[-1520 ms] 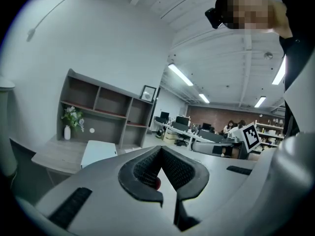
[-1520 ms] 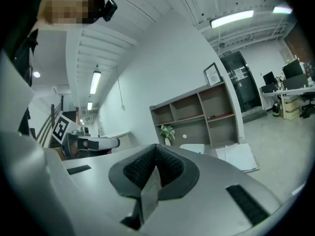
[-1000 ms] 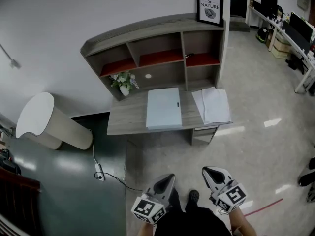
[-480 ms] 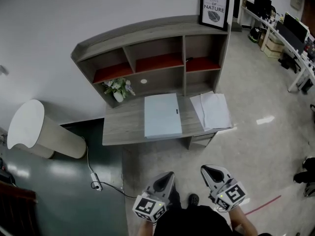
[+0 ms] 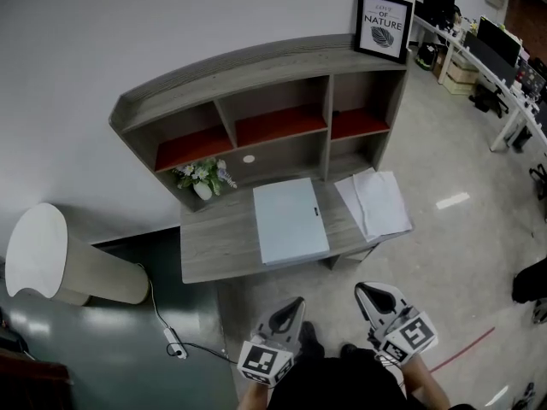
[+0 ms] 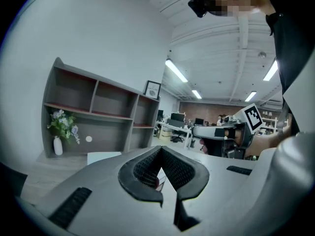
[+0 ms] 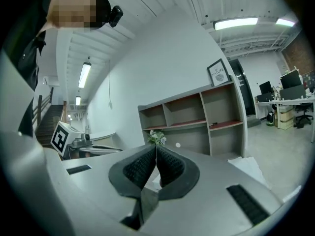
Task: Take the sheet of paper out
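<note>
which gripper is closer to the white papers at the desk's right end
Right. The right gripper is in front of the white papers, short of the grey wooden desk; the left gripper is further left.

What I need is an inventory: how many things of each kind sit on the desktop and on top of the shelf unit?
Framed picture: 1
Vase of flowers: 1
Light blue folder: 1
Pile of white paper: 1
Total: 4

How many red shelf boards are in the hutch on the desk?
3. The left red shelf sits above the flower vase, the middle red shelf is in the centre bay, and the right red shelf is under the framed print. None seems hidden.
</note>
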